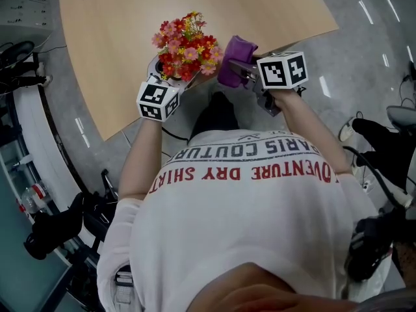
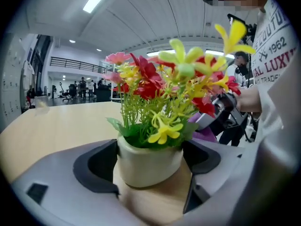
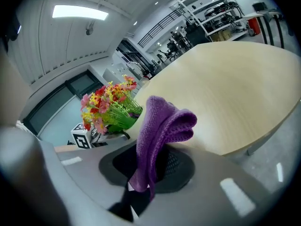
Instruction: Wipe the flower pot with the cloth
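The left gripper (image 2: pixel 150 164) is clamping the flower pot (image 2: pixel 141 171): its two dark pads are pressing on the pale pot's left and right sides, with the jaws standing wide around it. The pot is sitting at the near edge of the desk (image 1: pixel 117 25), just in front of the person, and it is leaning a little in the left gripper view. Whether its base is resting on the wood or hanging just above it is hard to say, since the surface under it is blurred. A bunch of red, pink and yellow flowers (image 1: pixel 185 44) is rising out of the pot and hiding most of it in the head view.

Over on the other side, the right gripper (image 1: pixel 240 69) is pinching the purple cloth (image 3: pixel 164 121). Its jaws are squeezed together on the lower end while the rest is standing up in a loose fold above them. The cloth is hovering just beside the flowers, to their right in the head view, over the desk's edge. I cannot tell whether it is brushing the petals.
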